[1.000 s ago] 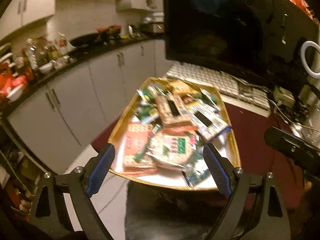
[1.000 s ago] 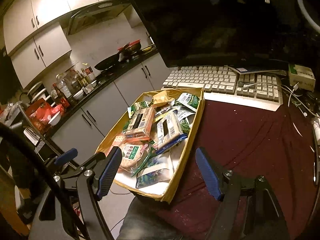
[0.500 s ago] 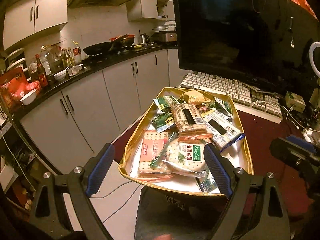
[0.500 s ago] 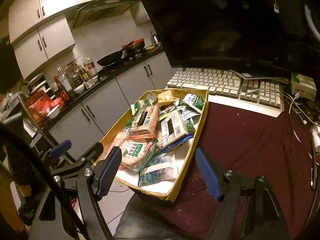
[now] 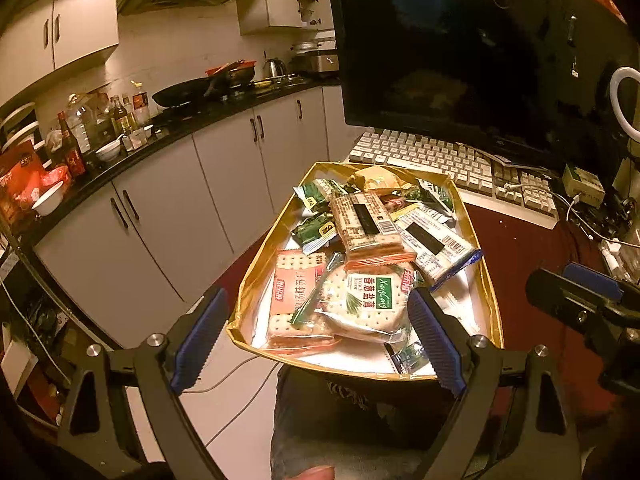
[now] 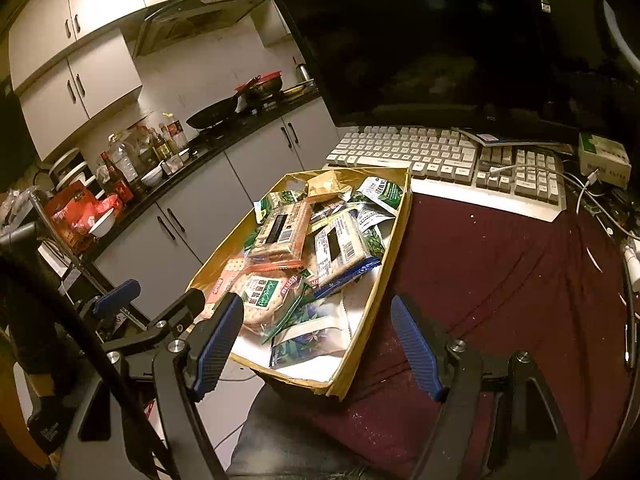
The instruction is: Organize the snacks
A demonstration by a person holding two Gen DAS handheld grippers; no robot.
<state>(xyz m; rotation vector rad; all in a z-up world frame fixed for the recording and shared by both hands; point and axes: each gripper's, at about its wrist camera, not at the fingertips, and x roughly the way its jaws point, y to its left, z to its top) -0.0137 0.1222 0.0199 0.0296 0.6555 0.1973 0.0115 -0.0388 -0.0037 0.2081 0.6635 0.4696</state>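
Note:
A gold cardboard tray full of snack packets sits at the left edge of a maroon table. On top lie a round green-label cracker pack, a red square cracker pack, a barcode cracker pack and a blue-edged pack. Small green packets lie at the back. My left gripper is open and empty, just short of the tray's near end. My right gripper is open and empty over the tray's near right corner.
A white keyboard and a dark monitor stand behind the tray. Cables and a small box lie at the right. The maroon tabletop spreads right of the tray. Kitchen cabinets and counter are left.
Both grippers have stayed open. The left view has drawn back and steadied, with the tray sitting a little farther right in it. The right view has barely shifted.

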